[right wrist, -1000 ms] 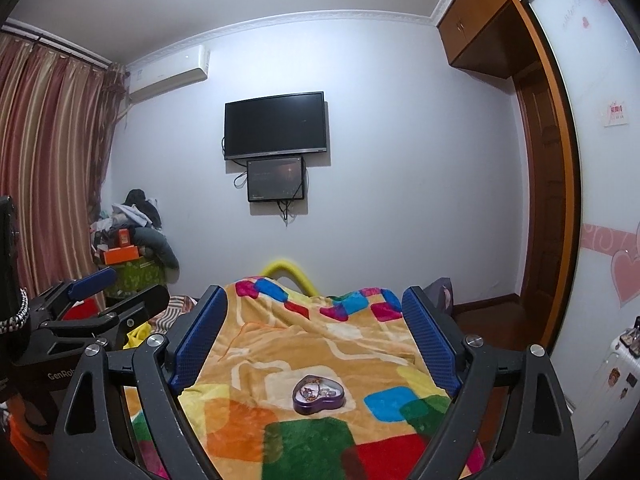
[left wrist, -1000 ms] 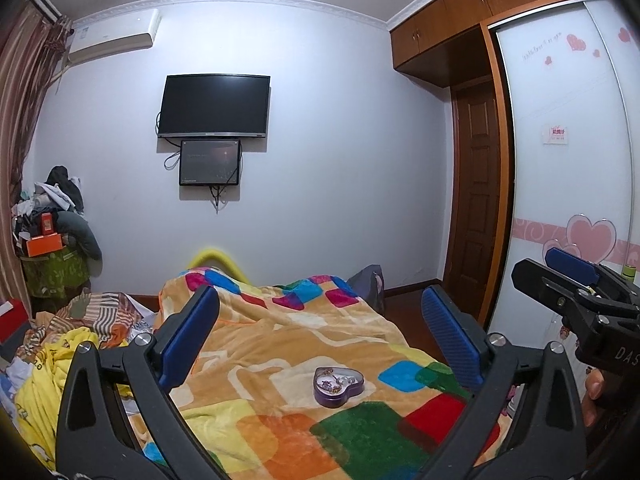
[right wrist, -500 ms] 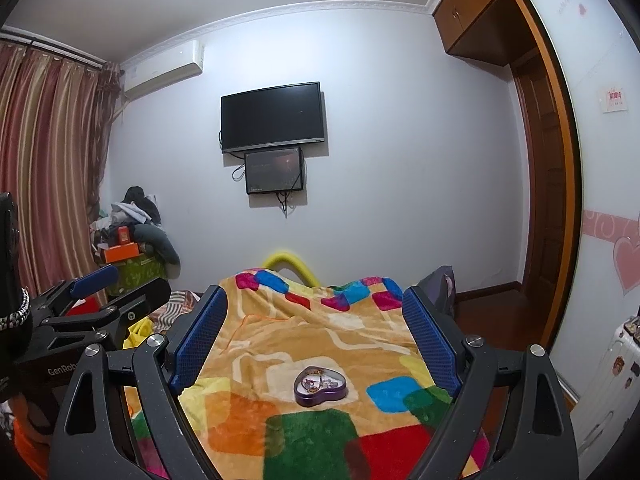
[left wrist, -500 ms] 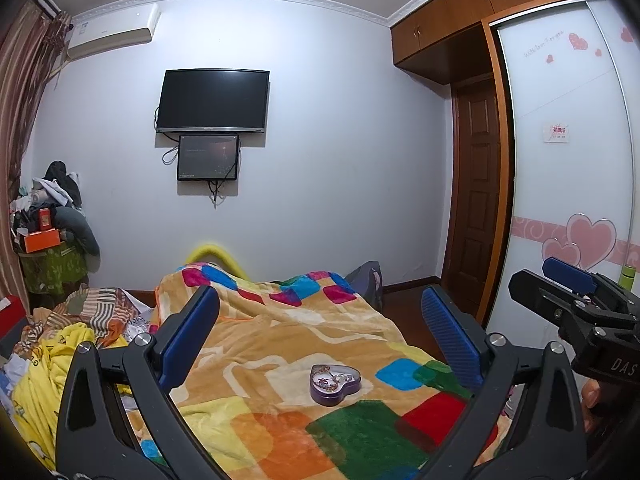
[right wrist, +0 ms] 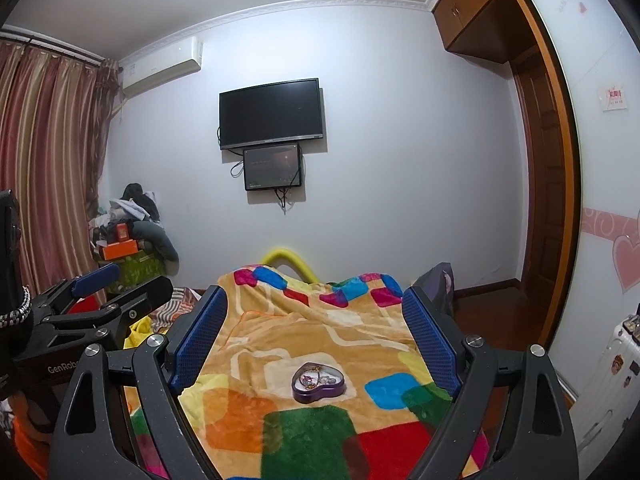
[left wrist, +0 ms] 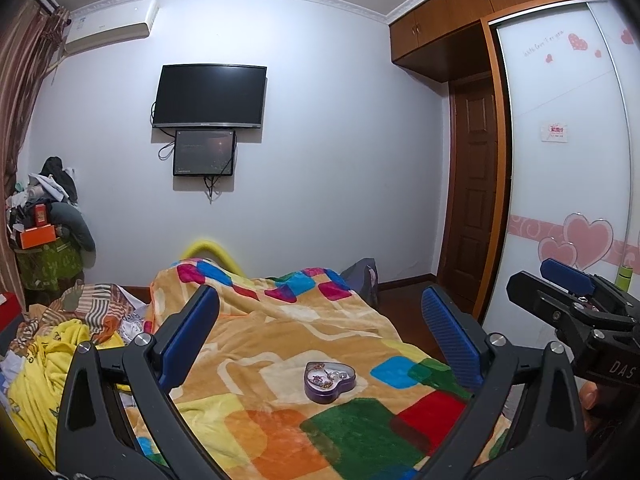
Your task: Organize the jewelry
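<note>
A purple heart-shaped tin [left wrist: 329, 380] lies open on the colourful blanket [left wrist: 280, 432] of the bed, with small jewelry pieces inside. It also shows in the right wrist view [right wrist: 318, 382]. My left gripper [left wrist: 320, 312] is open and empty, held above and short of the tin. My right gripper [right wrist: 314, 312] is open and empty, also above and short of the tin. Each gripper shows at the edge of the other's view: the right gripper [left wrist: 568, 292], the left gripper [right wrist: 116, 284].
A pile of clothes [left wrist: 48, 352] lies left of the bed. A stack of boxes and bags [right wrist: 132, 248] stands by the curtains. A wardrobe with heart decals [left wrist: 568, 208] and a wooden door [left wrist: 472, 208] are on the right. A suitcase [right wrist: 616, 364] stands at far right.
Both grippers have tilted up and drawn back slightly, so the tin sits a little lower in both views. The jaws stay open.
</note>
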`<state>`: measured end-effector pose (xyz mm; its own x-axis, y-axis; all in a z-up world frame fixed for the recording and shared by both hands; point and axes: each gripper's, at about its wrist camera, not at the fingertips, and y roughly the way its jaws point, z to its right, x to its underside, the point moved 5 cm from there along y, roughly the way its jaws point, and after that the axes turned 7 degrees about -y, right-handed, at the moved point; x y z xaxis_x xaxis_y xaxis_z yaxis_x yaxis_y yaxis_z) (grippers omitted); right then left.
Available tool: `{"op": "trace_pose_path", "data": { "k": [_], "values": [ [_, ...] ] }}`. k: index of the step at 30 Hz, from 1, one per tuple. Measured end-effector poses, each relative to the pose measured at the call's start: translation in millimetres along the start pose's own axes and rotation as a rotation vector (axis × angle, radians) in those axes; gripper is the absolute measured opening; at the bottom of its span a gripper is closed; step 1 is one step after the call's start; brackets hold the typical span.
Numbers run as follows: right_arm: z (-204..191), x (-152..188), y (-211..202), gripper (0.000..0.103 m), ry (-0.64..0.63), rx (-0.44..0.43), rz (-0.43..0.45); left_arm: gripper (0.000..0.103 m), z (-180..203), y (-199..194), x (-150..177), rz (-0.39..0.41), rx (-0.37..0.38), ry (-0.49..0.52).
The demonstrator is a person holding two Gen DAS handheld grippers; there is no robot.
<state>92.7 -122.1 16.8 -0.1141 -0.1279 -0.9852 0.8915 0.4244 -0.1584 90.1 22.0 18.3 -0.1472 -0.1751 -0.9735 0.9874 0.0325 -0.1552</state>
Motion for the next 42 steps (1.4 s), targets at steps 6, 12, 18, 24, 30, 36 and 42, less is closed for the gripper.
{"op": "trace_pose_path", "data": {
  "k": [6, 12, 18, 24, 30, 36, 42],
  "values": [
    [-0.4, -1.2, 0.9, 0.087, -0.002, -0.003, -0.003, 0.102, 0.8, -0.5, -0.7, 0.001, 0.004, -0.001],
    [-0.6, -0.6, 0.4, 0.087, -0.006, -0.003, -0.004, 0.102, 1.6, -0.2, -1.2, -0.001, 0.009, -0.002],
    [-0.1, -0.1, 0.7, 0.087, -0.003, -0.003, -0.006, 0.102, 2.1, -0.6, -1.8, -0.004, 0.014, -0.005],
    [0.9, -0.8, 0.9, 0.087, 0.004, 0.000, -0.005, 0.102, 3.7, 0.2, -2.2, -0.007, 0.018, -0.006],
    [3.7, 0.6, 0.5, 0.087, 0.012, 0.002, -0.001, 0.102, 6.1, 1.7, -1.1, -0.010, 0.027, -0.008],
    [6.2, 1.7, 1.7, 0.087, 0.023, 0.006, -0.001, 0.102, 4.8, 3.6, 1.0, -0.015, 0.029, -0.014],
    [7.7, 2.7, 3.1, 0.087, 0.028, 0.005, -0.004, 0.102, 2.3, 7.4, 2.2, -0.021, 0.028, -0.024]
  ]
}}
